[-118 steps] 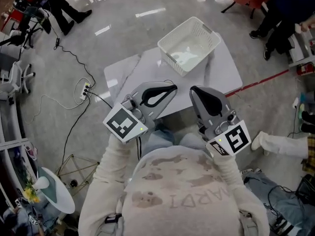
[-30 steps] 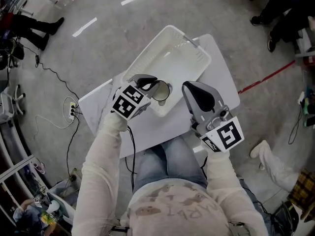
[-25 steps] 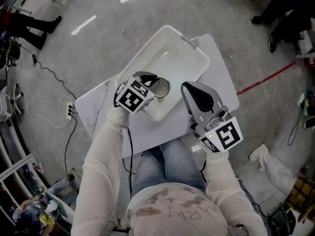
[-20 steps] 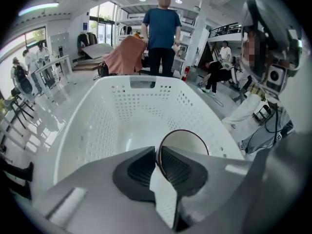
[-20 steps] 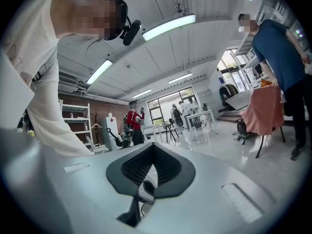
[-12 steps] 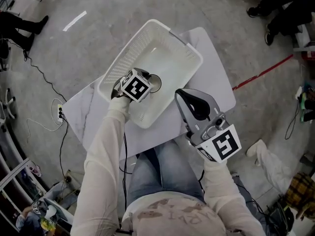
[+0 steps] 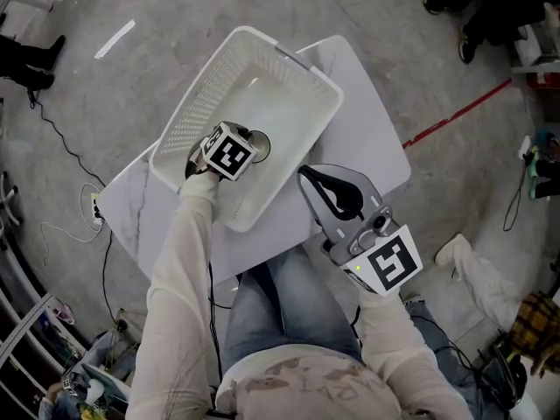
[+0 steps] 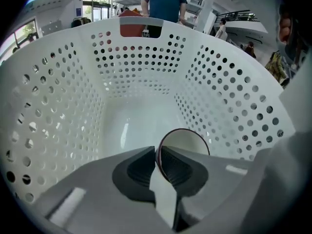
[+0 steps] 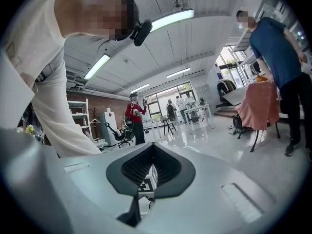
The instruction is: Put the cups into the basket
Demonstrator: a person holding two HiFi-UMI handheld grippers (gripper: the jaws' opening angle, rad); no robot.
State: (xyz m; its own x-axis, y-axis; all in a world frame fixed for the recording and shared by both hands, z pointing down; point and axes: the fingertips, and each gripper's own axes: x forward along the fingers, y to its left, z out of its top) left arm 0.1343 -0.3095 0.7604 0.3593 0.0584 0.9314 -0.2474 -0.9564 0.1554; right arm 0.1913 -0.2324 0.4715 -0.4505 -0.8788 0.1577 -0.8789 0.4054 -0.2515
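Note:
A white perforated basket stands on the small white table. My left gripper reaches down inside it, shut on the rim of a pale cup with a dark edge. In the left gripper view the cup hangs tilted just above the basket's floor, pinched between the jaws of the left gripper, with the basket wall all around. My right gripper hovers over the table's near edge, shut and empty. Its own view looks out at the room past the right gripper.
Grey floor surrounds the table, with a red line at the right and cables at the left. People stand around the room's edges. My knees press against the table's near side.
My left gripper has carried the cup from the basket's near rim deeper and lower inside it. The right gripper has held its place beside the basket, still shut.

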